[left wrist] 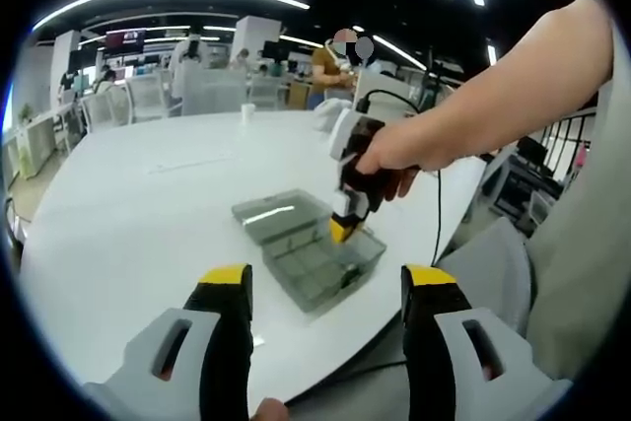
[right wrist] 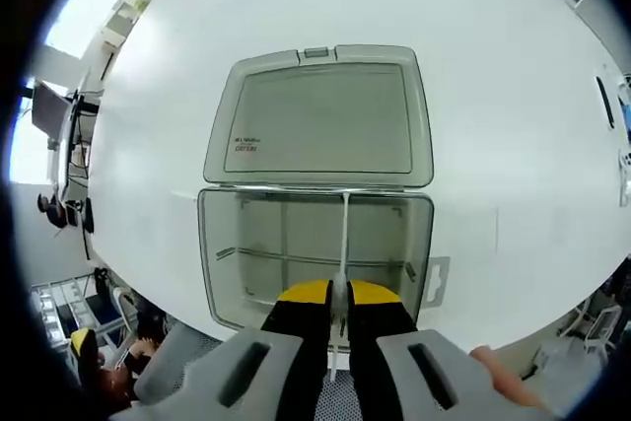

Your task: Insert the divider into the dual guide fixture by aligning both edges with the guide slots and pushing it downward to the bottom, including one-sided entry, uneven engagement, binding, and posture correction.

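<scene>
In the left gripper view, the left claw [left wrist: 323,293] is held spread and empty short of the box [left wrist: 314,251] on the white surface [left wrist: 148,224], while the right claw [left wrist: 345,227] is lowered into the box. In the right gripper view, the right claw [right wrist: 340,295] is seen clenched on the divider [right wrist: 345,234], which stands on edge across the box's open tray [right wrist: 222,253]; seating to the bottom is judged unfinished.

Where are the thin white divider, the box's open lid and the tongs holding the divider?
divider [right wrist: 345,234]: right gripper view, its thin edge.
open lid [right wrist: 320,120]: right gripper view, middle of its panel.
right tongs [right wrist: 338,295]: right gripper view, between their yellow tips.
</scene>
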Tool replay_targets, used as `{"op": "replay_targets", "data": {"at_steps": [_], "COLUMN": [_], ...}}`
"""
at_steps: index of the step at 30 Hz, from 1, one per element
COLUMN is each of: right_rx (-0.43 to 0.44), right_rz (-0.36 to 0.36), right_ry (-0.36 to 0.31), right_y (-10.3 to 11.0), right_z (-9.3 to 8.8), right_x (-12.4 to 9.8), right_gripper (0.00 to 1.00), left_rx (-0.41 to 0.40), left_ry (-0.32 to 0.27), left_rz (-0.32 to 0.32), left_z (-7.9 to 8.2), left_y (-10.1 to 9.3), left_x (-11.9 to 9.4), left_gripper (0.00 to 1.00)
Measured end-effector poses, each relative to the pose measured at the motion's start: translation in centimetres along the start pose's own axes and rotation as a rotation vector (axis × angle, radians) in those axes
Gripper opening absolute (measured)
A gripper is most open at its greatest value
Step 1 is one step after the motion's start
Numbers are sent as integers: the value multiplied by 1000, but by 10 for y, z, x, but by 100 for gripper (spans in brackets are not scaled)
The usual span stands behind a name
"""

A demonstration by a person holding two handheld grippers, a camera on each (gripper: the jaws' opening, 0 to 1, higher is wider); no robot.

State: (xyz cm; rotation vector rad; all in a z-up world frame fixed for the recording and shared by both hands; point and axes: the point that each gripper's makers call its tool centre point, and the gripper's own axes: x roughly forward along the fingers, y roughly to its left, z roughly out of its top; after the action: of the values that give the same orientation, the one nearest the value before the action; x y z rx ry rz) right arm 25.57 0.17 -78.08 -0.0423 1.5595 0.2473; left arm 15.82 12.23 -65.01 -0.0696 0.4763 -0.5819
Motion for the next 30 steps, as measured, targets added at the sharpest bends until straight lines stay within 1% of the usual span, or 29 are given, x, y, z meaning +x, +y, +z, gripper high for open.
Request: {"op": "replay_targets", "data": {"at_steps": [11, 14, 17, 26, 30], "right_rx": [-17, -37, -27, -12, -21], "right_rz": [0, -9, -8, -3, -8], "right_ry": [-1, 1, 0, 1, 0], "right_y": [1, 1, -1, 2, 0], "right_z": [-1, -1, 1, -3, -1], "right_x": [-1, -2, 0, 0, 2], "right_gripper": [0, 1, 0, 0, 0], "left_rx": [-2, -3, -3, -4, -6], "left_ry": [-1, 0, -1, -2, -2], "left_rz": [2, 4, 3, 4, 5], "left_z": [2, 1, 0, 0, 0], "left_y": [-1, 1, 1, 1, 1], "left_x": [-1, -1, 0, -2, -2], "left_gripper": [59, 59, 59, 59, 59]}}
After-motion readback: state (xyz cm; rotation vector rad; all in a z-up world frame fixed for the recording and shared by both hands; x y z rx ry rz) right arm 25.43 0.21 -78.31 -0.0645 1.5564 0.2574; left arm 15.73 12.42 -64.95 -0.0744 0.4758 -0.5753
